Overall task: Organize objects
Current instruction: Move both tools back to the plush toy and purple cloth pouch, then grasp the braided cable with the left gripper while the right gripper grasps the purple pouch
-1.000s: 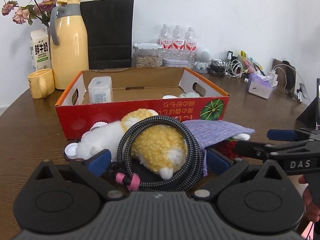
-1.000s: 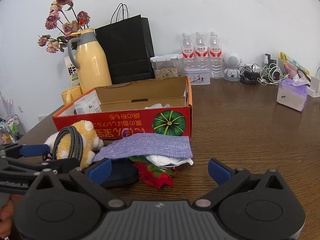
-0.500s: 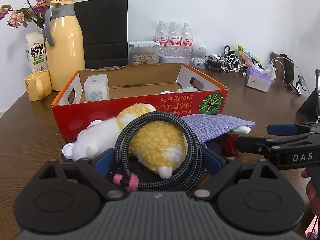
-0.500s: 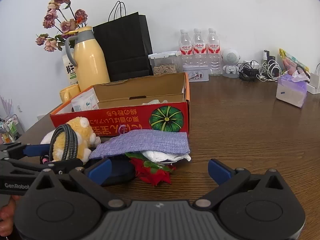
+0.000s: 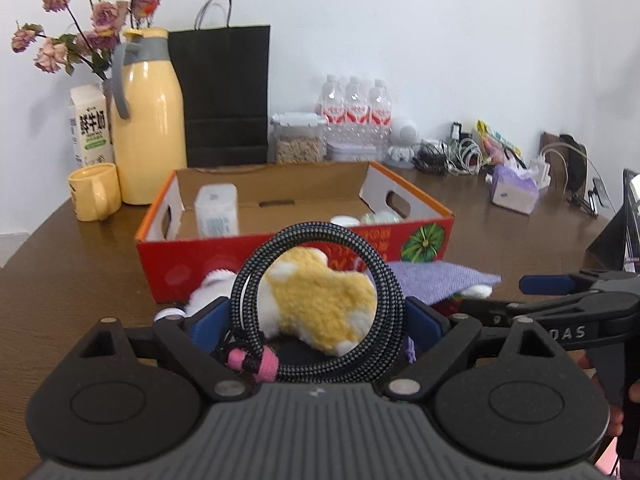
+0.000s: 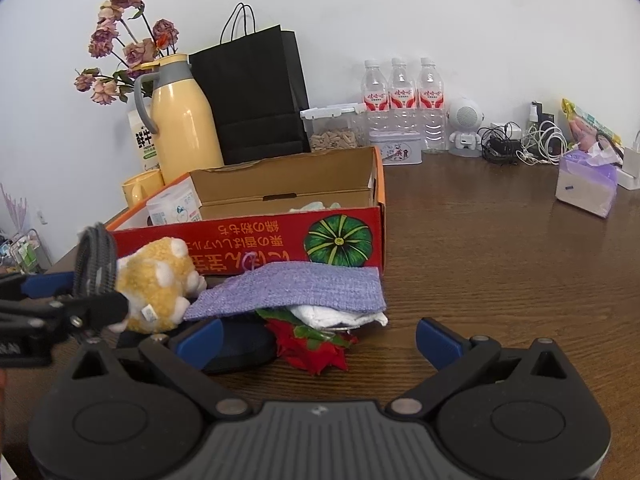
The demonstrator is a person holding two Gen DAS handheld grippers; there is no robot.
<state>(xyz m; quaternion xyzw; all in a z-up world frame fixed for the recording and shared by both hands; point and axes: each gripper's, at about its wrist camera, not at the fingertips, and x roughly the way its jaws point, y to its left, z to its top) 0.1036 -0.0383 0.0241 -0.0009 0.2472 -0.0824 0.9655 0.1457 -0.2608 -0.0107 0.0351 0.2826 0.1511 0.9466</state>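
Observation:
A black-and-grey braided cable coil (image 5: pixel 386 280) with a pink tie stands upright between the blue pads of my left gripper (image 5: pixel 316 316), which is shut on its sides. The yellow-and-white plush toy (image 5: pixel 320 300) shows through the ring. In the right wrist view the cable (image 6: pixel 94 260) stands raised in the left gripper (image 6: pixel 76 296), just left of the plush (image 6: pixel 160 280). My right gripper (image 6: pixel 318 340) is open over a red fabric flower (image 6: pixel 316 356) and a dark flat object (image 6: pixel 240 344). The red cardboard box (image 5: pixel 192 268) stands behind.
A purple knitted cloth (image 6: pixel 304 288) lies over a white cloth (image 6: pixel 340 316) in front of the box (image 6: pixel 248 240). Inside the box stand a white container (image 5: pixel 216 210) and small items. Yellow jug (image 5: pixel 148 136), mug (image 5: pixel 94 190), black bag, bottles and cables line the back wall.
My left gripper has narrowed onto the cable coil and lifted it off the plush, so the ring now stands upright. The right gripper has stayed put and open.

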